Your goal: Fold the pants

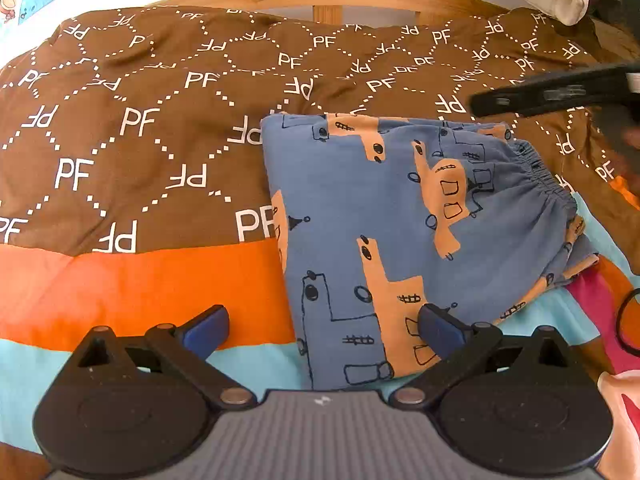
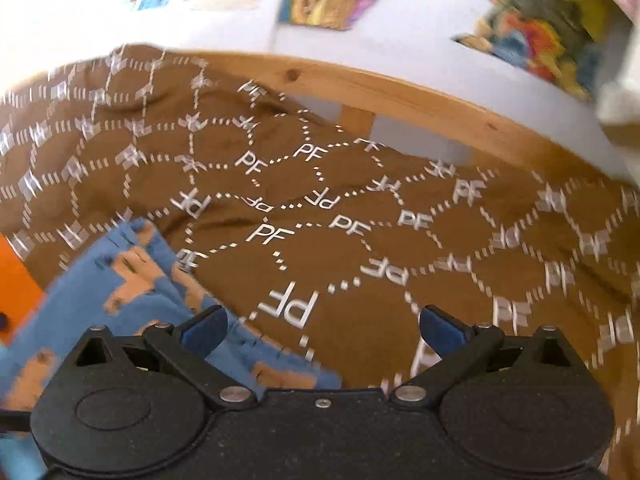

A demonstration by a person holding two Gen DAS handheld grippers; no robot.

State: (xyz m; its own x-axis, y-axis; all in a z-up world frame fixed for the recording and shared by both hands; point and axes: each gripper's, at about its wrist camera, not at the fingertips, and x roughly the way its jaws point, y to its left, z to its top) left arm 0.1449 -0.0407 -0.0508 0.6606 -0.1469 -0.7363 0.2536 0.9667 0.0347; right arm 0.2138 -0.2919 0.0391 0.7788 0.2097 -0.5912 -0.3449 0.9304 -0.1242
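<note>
In the left wrist view, the left gripper [image 1: 323,326] stands spread at lower centre, holding nothing. Soft blue pants [image 1: 404,240], folded into a rough rectangle with gathered elastic waistband, lie centre-right on the brown printed quilt [image 1: 120,128]. The right gripper [image 2: 323,326] is likewise spread wide.

right view motion-blurred, pants [image 2: 120,300] cut off at left edge
</note>
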